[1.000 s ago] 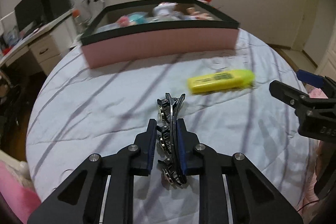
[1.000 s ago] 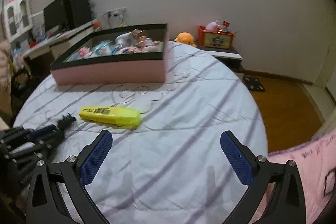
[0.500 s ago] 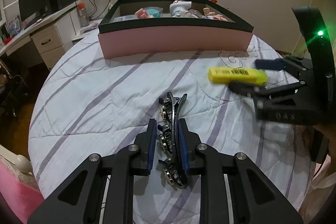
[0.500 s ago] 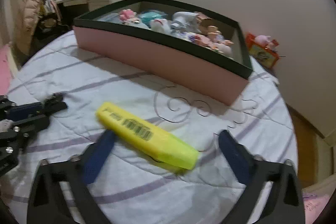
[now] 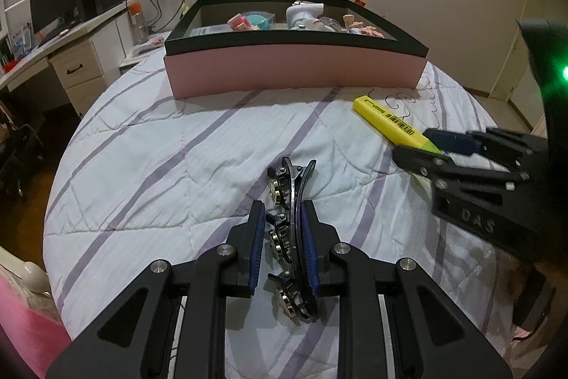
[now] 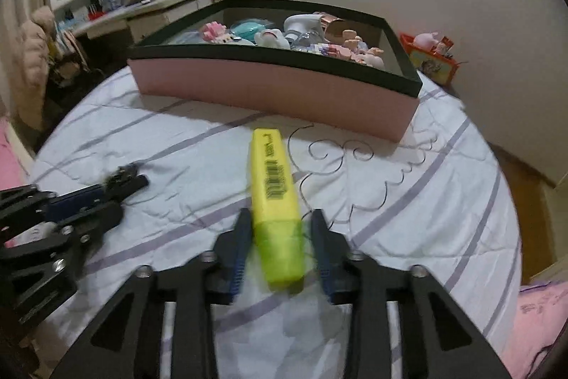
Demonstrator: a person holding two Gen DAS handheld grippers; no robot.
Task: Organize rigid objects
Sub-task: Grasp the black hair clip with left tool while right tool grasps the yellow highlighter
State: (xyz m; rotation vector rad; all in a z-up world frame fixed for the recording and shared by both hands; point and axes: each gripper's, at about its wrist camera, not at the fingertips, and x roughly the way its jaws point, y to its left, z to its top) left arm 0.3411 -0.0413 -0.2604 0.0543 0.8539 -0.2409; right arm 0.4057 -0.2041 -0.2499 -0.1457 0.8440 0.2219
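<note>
Left claw [image 5: 283, 229] pinches a black hair clip [image 5: 291, 212] edge-on between its blue pads, on the bed [image 5: 142, 166] in front of the pink box [image 5: 294, 73]. Right claw [image 6: 278, 233] is closing around the cap end of a yellow highlighter [image 6: 275, 190] (pads not yet pressing), which lies on the quilt before the box's right half.

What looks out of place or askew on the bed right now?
Nothing is spilled or damaged. Two things lie outside the pink box: the black hair clip, clamped in the left gripper, and the yellow highlighter, lying between the closing jaws of the right gripper.
</note>
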